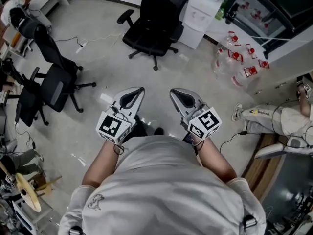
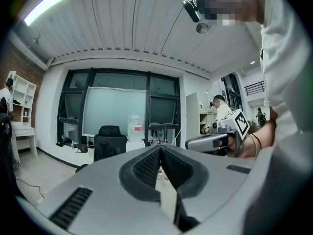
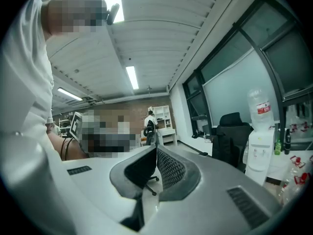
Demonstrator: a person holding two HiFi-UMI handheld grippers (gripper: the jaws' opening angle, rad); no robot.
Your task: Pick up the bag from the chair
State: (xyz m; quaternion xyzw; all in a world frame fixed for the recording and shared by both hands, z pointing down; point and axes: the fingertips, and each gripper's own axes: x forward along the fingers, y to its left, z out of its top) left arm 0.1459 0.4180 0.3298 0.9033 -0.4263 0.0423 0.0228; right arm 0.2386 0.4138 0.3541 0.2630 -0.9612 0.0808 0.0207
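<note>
I hold both grippers side by side over the bare floor, pointing ahead. My left gripper (image 1: 138, 90) (image 2: 160, 149) is shut with nothing between its ribbed pads. The right gripper (image 1: 174, 91) (image 3: 156, 149) is likewise shut and empty. To the left stands a black chair (image 1: 57, 81), well away from both grippers. A dark bundle that may be the bag (image 1: 25, 24) hangs at the top of its backrest; the same dark shape (image 3: 144, 130) shows far off in the right gripper view. The right gripper (image 2: 211, 142) also shows in the left gripper view.
A second black office chair (image 1: 151, 28) stands ahead by a white water dispenser (image 1: 198, 11). Water bottles (image 1: 235, 58) lie on the floor at the right, near a person's legs (image 1: 274, 119). More chairs and cables crowd the left edge (image 1: 27, 102).
</note>
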